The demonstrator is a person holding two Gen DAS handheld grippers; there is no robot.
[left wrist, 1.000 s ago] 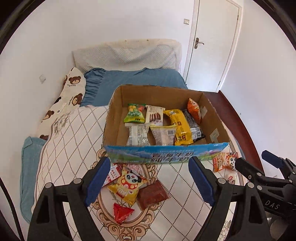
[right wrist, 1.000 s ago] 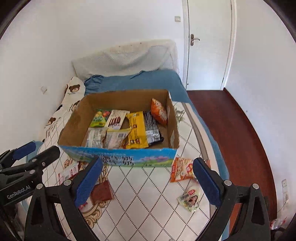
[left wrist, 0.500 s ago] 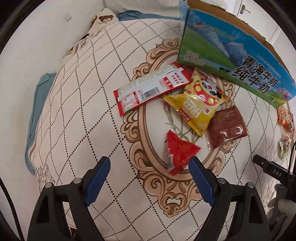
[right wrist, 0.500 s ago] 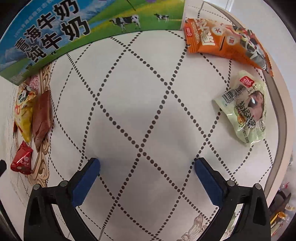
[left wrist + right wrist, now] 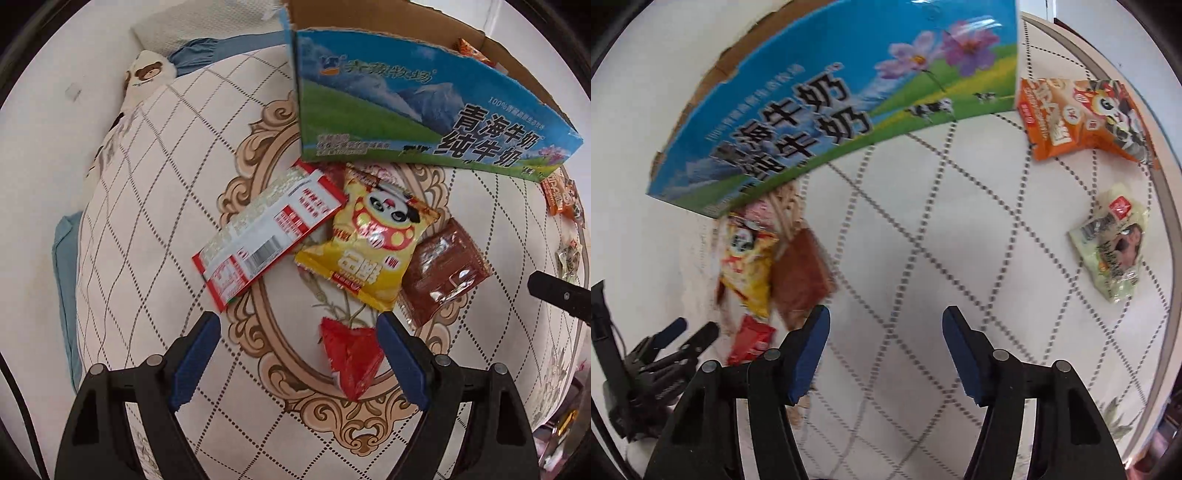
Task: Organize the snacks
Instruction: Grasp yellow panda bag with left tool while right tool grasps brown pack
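Note:
In the left wrist view my left gripper [image 5: 297,354] hangs open just above the quilt. A red triangular packet [image 5: 351,358] lies between its fingers, close to the right one, with neither pad pressing on it. Beyond lie a yellow panda packet [image 5: 369,243], a white-and-red packet [image 5: 266,236] and a brown packet [image 5: 443,269], all in front of the blue milk carton box [image 5: 424,110]. In the right wrist view my right gripper [image 5: 886,350] is closing its jaws over bare quilt with nothing between them. An orange packet [image 5: 1078,114] and a pale green packet [image 5: 1115,243] lie to its right.
The box [image 5: 831,110] stands on a quilted bed cover [image 5: 905,221] with a diamond pattern. The bed's right edge [image 5: 1167,221] runs close behind the pale green packet. A bear-print pillow [image 5: 147,74] and blue bedding lie at the far left. My left gripper [image 5: 676,343] shows at the right wrist view's lower left.
Both grippers have sunk toward the quilt and tipped downward, so the box interior has left view. The right gripper's jaws stand much narrower than half a second ago.

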